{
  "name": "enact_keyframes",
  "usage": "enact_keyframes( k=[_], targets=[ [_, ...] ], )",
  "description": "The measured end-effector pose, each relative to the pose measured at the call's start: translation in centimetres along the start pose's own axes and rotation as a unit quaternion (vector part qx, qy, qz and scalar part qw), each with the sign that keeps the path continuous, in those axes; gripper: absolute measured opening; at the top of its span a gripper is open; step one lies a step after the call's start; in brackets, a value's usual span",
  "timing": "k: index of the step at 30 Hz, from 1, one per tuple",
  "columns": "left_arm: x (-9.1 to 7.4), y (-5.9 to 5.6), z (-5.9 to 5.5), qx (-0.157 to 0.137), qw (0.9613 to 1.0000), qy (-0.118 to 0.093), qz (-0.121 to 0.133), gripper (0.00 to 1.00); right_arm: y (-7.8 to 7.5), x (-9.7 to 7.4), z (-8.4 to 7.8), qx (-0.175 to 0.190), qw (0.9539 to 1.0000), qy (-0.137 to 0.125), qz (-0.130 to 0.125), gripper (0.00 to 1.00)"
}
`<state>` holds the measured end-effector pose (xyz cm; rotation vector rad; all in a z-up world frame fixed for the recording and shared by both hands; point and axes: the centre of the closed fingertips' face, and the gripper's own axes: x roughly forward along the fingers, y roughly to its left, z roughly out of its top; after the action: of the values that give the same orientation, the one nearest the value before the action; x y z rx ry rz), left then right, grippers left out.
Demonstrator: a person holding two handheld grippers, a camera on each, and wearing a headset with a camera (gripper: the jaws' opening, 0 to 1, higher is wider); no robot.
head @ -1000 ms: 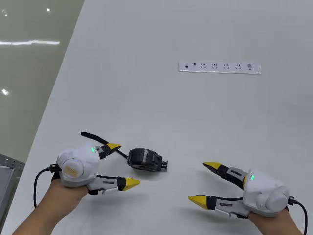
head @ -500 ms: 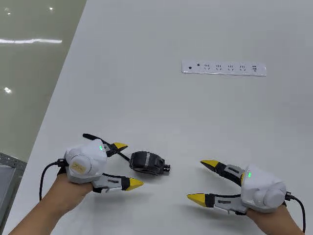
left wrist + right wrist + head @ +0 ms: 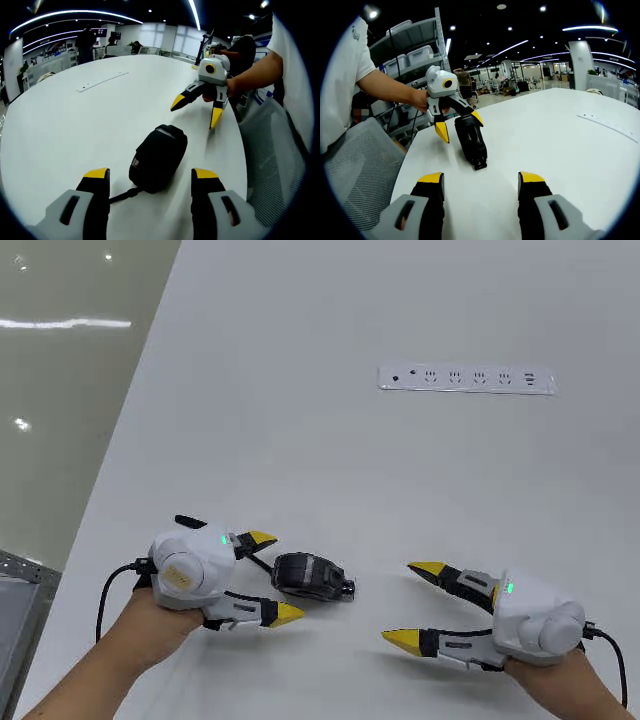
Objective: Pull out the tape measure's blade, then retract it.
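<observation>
A broad white tabletop [image 3: 330,470] stretches away from the person, its left edge running beside a glossy green floor [image 3: 60,390]. A long white power strip [image 3: 465,379] lies flat toward the far right of the tabletop, well apart from everything else.

Along the near edge, the person holds one tool in each hand. The left tool [image 3: 280,575] sits toward the near left corner in the left hand [image 3: 150,625], its yellow-tipped jaws spread wide and clamped on nothing. The left gripper view shows the two tips flanking the near end of the tape measure [image 3: 160,155], with bare tabletop visible between each jaw and the case. The right tool [image 3: 402,603], held in the right hand [image 3: 560,685] near the near right corner, points leftward with its jaws just as wide apart and nothing between them. A gap of bare tabletop separates it from the tape measure. A small green light glows on each tool's white body.

The tape measure, a black case, rests on the tabletop near the near edge, left of centre, between the two tools and closer to the left one. In the right gripper view its narrow end with a small tab faces the right tool. A thin black strap [image 3: 190,522] trails from the case's other end, passing the left tool's far jaw towards the left edge.
</observation>
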<state>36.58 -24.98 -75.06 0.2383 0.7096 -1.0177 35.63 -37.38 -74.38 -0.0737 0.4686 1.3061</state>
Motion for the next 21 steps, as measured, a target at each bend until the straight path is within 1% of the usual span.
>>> enact_keyframes(
  k=[6,9,12,16,19,21],
  targets=[
    [0.5,-0.6,-0.3,0.009,0.9997,0.007,-0.021,0.62,0.3,0.6,-0.2,0.002,0.9999,0.003,0.01,0.59],
    [0.7,-0.6,-0.4,0.012,0.9996,0.01,-0.026,0.62,0.5,0.9,-0.4,0.005,0.9999,0.005,0.014,0.58],
    [0.9,-0.6,-0.8,0.017,0.9991,0.02,-0.032,0.61,0.7,1.3,-0.6,0.005,0.9998,0.008,0.018,0.58],
    [1.1,-0.6,-0.9,0.018,0.9989,0.022,-0.037,0.6,0.8,1.5,-0.5,0.004,0.9997,0.008,0.021,0.58],
    [1.2,-0.9,-0.8,0.017,0.9986,0.02,-0.046,0.57,0.7,1.5,-0.4,0.008,0.9997,0.004,0.021,0.56],
    [1.3,-0.8,-0.8,0.023,0.9984,0.022,-0.046,0.52,0.7,1.5,-0.4,0.009,0.9997,0.004,0.021,0.56]
  ],
)
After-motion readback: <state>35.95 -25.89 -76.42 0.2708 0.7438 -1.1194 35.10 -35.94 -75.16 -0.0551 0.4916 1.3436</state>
